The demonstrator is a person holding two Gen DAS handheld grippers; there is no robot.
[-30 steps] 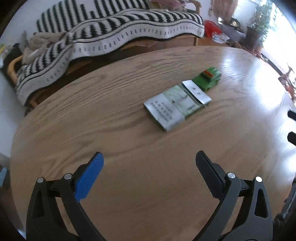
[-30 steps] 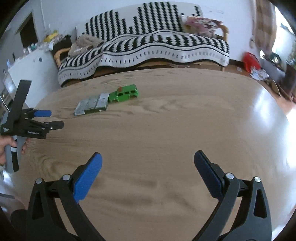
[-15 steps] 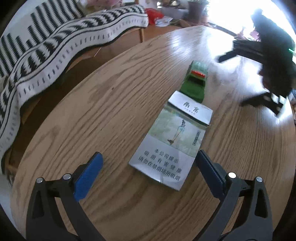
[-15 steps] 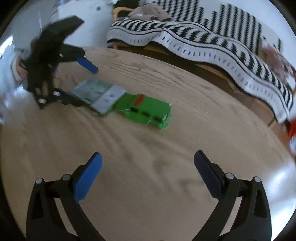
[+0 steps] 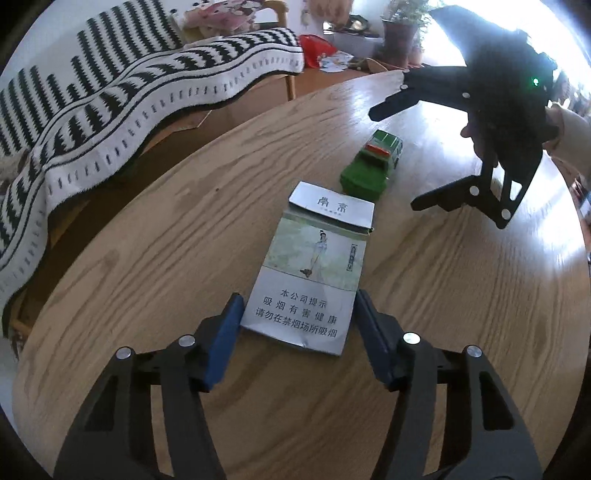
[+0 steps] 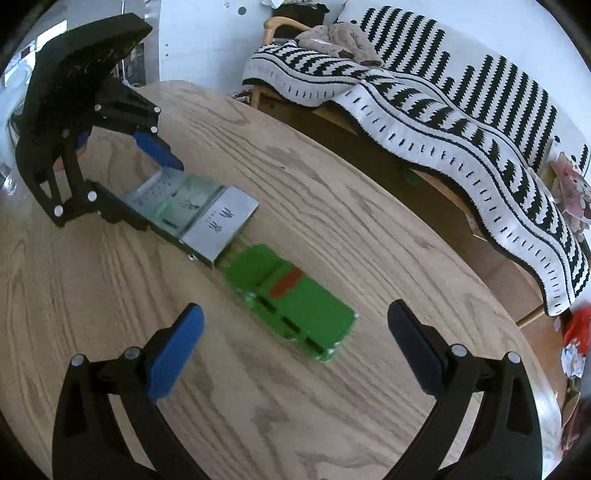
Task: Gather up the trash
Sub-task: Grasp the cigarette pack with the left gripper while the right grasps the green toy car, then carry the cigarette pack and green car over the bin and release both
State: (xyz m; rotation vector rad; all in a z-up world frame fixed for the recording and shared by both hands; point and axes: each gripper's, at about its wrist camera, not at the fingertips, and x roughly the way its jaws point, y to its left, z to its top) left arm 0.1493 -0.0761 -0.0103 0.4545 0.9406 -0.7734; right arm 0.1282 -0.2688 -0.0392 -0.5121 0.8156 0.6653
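An empty silver and green cigarette pack [image 5: 314,266] lies flat on the round wooden table [image 5: 147,266]. My left gripper [image 5: 297,325] has its two fingers closed against the sides of the pack's near end. The pack also shows in the right wrist view [image 6: 192,214], with the left gripper [image 6: 147,184] around its far end. A green toy car [image 6: 291,299] sits just beyond the pack. My right gripper [image 6: 295,350] is open and empty, hovering over the car, and appears in the left wrist view [image 5: 402,155] too.
A bench with a black-and-white striped blanket [image 5: 122,96] stands beyond the table's far edge. Red items and potted plants [image 5: 399,33] are on the floor near a bright window. A white wall or cabinet [image 6: 199,40] stands behind the left gripper.
My left gripper moved forward to the cigarette pack and closed from wide open onto its sides. My right gripper swung in toward the green car and stays open.
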